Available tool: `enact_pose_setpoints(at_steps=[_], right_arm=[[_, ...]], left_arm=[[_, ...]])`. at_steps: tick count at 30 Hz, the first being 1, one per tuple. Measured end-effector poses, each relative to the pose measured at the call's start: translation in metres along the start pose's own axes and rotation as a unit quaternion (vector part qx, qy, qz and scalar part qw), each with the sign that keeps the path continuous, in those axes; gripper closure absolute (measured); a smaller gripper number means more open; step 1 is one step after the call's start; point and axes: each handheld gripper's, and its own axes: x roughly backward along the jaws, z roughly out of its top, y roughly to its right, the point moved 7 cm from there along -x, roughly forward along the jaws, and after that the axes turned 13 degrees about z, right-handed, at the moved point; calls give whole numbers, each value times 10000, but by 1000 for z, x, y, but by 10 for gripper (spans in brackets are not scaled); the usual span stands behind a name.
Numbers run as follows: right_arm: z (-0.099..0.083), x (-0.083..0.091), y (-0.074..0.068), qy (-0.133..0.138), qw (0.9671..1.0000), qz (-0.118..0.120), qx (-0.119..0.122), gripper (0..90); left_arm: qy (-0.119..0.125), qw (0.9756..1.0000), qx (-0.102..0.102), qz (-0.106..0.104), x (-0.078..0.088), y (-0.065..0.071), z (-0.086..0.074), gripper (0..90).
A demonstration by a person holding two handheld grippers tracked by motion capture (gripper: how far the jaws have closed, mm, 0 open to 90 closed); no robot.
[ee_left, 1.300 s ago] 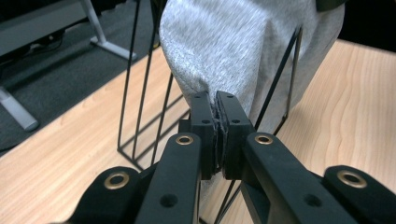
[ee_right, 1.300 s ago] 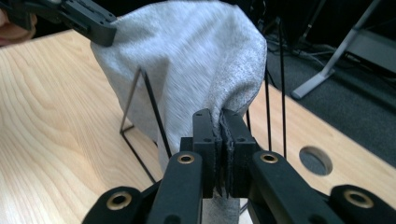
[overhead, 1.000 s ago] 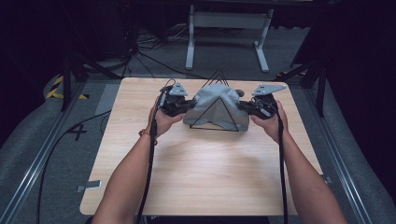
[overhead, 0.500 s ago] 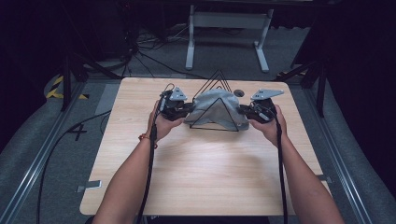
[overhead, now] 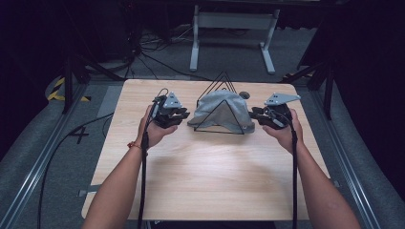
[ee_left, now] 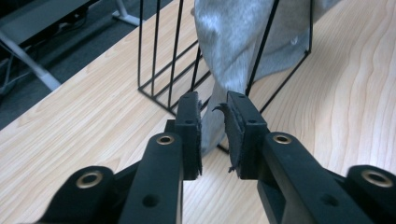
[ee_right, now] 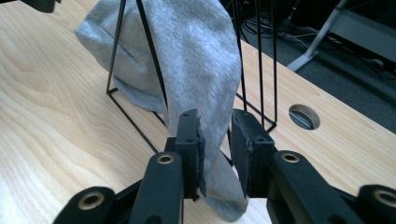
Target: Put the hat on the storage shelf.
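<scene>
A grey cloth lies draped over a black wire rack of triangular frames at the far middle of the wooden table. My left gripper is at the cloth's left edge. Its jaws have just been opening. In the left gripper view they stand apart, a narrow gap between them, with the cloth just beyond the tips. My right gripper is at the right edge, its jaws also just opened. A hanging fold of cloth runs between those jaws, and the pads are not pressing it.
A round cable hole in the table lies just behind the rack's right end. The near half of the table is bare wood. Beyond the far edge stand a white metal stand and loose cables on the dark floor.
Both hands have drawn outward, away from the rack. Both grippers, shut on the cloth's edges before, now have their jaws apart, and the cloth rests on the rack.
</scene>
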Motion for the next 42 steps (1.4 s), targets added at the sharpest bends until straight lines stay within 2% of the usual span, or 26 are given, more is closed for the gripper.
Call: enact_pose_setpoints(at_steps=[6,14,19,21,24,30,34,36,38,42], right_arm=[[-9,14,-2,-9,10000,-58,-17,686],[-31,31,-9,-152,9998,-82,19,579],[-49,39,-12,-315,9992,-242,15,504],[-56,43,-14,-354,9990,-260,-17,465],[-68,47,-17,-483,9979,-420,29,419],[-96,55,-22,-570,9971,-493,-68,364],[-115,60,-23,-598,9968,-490,-222,345],[-118,61,-23,-595,9967,-502,-242,344],[-128,64,-24,-580,9967,-470,-317,342],[-148,70,-26,-678,9955,-529,-390,338]], left_arm=[[-57,9999,-121,82,16,0,-11,712],[-306,9988,-338,174,38,8,-37,571],[-458,9983,-316,179,49,13,-58,496],[-546,9977,-326,252,52,13,-67,462],[-695,9967,-314,279,55,15,-81,403],[-935,9948,-348,179,60,23,-108,323],[-1067,9932,-408,235,62,29,-122,312],[-1090,9927,-449,250,62,30,-124,296],[-1149,9928,-332,88,64,33,-129,270],[-1114,9935,-198,-99,69,33,-134,252]])
